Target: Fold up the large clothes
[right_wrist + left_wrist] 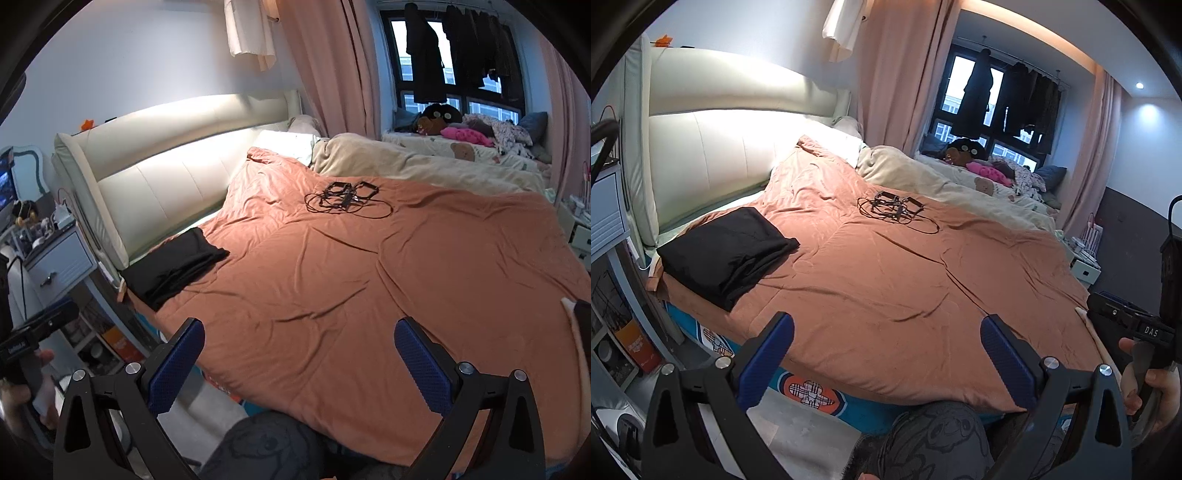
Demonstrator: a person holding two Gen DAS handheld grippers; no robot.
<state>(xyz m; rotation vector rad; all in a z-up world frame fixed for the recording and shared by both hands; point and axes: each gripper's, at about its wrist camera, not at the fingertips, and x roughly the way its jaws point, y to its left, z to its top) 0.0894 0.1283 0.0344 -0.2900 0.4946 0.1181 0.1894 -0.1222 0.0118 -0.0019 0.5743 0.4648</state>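
Both tools, left tool and right tool, hang spread wide and empty over the bed's near edge. Farther left, the black garment lies folded on the orange blanket. Judging so, one fold is finished; next comes fetching another garment.

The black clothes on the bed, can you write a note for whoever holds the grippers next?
Left hand-held gripper: open, empty, held over the near edge of the bed.
Right hand-held gripper: open, empty, likewise.
Black garment: lies folded near the headboard, on the orange blanket.
Tangle of black cables: mid-bed, untouched.
Done: the black garment looks folded.
Left: no unfolded garment on the blanket; fetch the next, if any.
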